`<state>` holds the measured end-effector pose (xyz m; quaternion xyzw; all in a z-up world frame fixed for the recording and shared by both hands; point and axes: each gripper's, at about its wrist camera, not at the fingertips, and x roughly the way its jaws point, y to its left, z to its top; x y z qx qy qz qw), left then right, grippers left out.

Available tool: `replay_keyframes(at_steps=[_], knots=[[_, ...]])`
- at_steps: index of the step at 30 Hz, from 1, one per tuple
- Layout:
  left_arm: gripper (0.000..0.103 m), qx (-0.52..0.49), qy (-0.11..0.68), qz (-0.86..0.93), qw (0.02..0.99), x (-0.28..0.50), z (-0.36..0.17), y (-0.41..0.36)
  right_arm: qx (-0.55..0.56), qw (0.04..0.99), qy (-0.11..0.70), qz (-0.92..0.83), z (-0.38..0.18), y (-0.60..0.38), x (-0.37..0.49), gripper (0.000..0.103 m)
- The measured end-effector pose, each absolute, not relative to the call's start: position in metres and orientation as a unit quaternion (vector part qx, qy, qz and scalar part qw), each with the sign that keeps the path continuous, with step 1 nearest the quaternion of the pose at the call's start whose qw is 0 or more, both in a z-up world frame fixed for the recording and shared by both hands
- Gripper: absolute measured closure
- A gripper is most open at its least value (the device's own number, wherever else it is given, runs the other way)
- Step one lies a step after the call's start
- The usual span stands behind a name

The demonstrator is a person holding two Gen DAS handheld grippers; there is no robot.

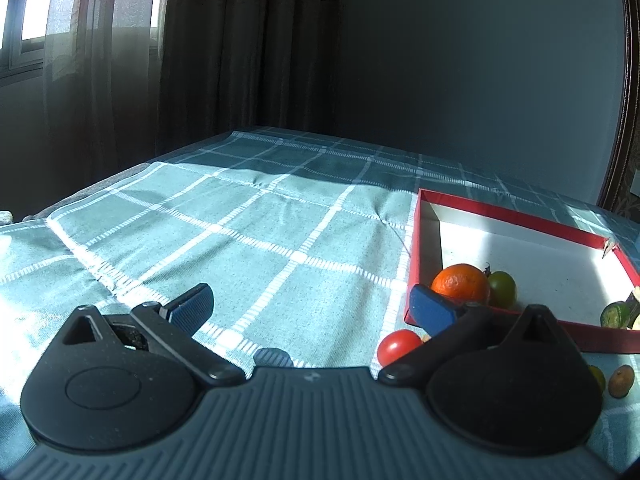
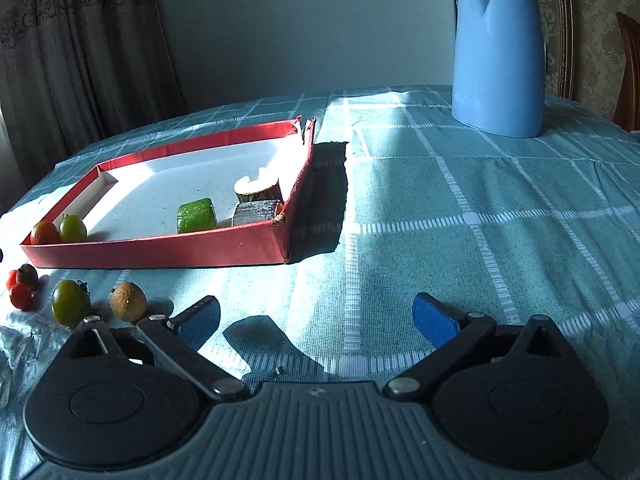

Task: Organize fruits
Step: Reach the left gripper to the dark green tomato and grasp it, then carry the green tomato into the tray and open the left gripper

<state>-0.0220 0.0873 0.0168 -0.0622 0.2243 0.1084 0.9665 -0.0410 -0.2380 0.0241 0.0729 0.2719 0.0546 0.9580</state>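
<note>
A red tray (image 2: 160,246) with a white floor holds an orange (image 1: 461,285), a green tomato (image 1: 502,288), a green fruit piece (image 2: 196,216) and two cut chunks (image 2: 257,188). On the cloth in front of it lie a red tomato (image 1: 398,346), a green tomato (image 2: 69,307), a brown round fruit (image 2: 128,307), small red tomatoes (image 2: 20,295) and a dark fruit (image 2: 27,275). My left gripper (image 1: 312,308) is open and empty, left of the tray's corner. My right gripper (image 2: 316,318) is open and empty, in front of the tray.
A blue kettle (image 2: 498,54) stands at the back right of the table. A teal checked cloth (image 1: 240,240) covers the table. Curtains (image 1: 224,48) and a wall stand behind. A chair back (image 2: 630,72) shows at the far right.
</note>
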Motion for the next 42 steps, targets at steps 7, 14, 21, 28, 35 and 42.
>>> replay_keyframes(at_steps=[7,14,21,28,35,42], knots=[[0.0,0.024,0.209,0.043,0.977,-0.043,0.027,0.015,0.042,0.958,0.282,0.038,0.022,-0.23,-0.039,0.0],[0.0,0.064,0.21,-0.033,0.975,-0.053,0.027,-0.049,0.046,0.958,0.281,0.04,0.023,-0.232,-0.039,0.0],[0.0,0.091,0.233,-0.038,0.967,-0.04,0.014,-0.071,0.053,0.958,0.279,0.042,0.023,-0.233,-0.039,0.0],[0.024,0.073,0.291,-0.054,0.953,-0.022,-0.001,-0.066,0.058,0.958,0.277,0.045,0.022,-0.234,-0.039,0.0],[0.065,0.071,0.297,-0.076,0.949,-0.022,-0.005,-0.068,0.058,0.958,0.277,0.045,0.022,-0.235,-0.039,0.0],[0.072,0.079,0.292,-0.078,0.95,-0.024,-0.005,-0.07,0.058,0.958,0.277,0.045,0.022,-0.235,-0.039,0.0]])
